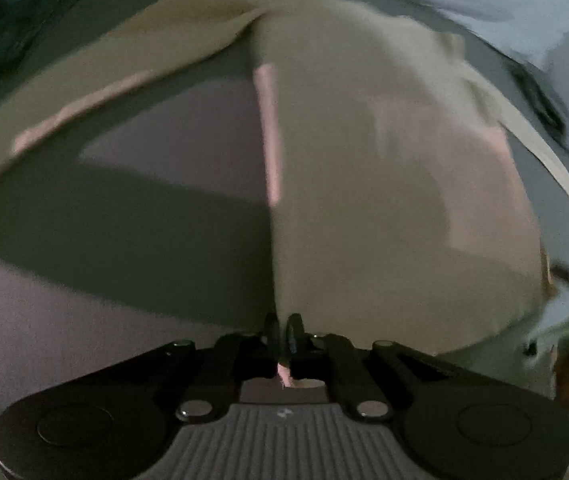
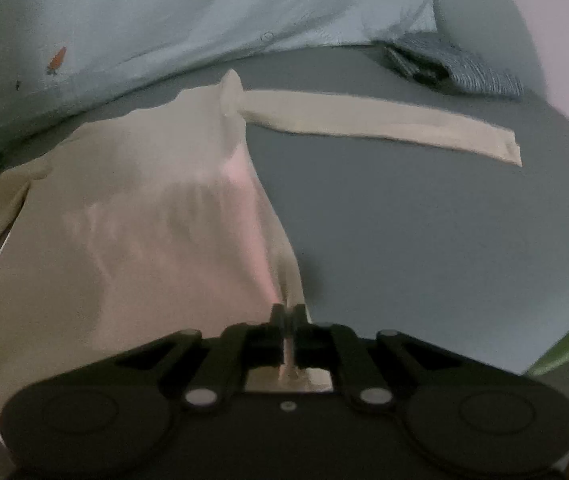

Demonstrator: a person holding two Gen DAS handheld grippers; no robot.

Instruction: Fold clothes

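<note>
The cream long-sleeved garment [image 2: 132, 216] lies spread on the grey bench [image 2: 424, 248], its body running from the near edge toward the far side. In the right wrist view one sleeve [image 2: 384, 124] stretches flat to the right across the bench; in the left wrist view, which is blurred, the other sleeve [image 1: 96, 92] reaches out to the left. The right gripper [image 2: 287, 316] is closed on the near right edge of the garment, cloth pinched between its jaws and showing through behind them. The left gripper [image 1: 283, 326] is likewise closed on the near left edge, a sliver of fabric caught between its jaws. Beyond the garment, at the far side, lies a pale blue shirt [image 2: 172, 12] printed with small orange motifs, just beside the cream cloth. A folded blue-and-white striped cloth [image 2: 472, 68] sits at the far right, apart from the sleeve.
</note>
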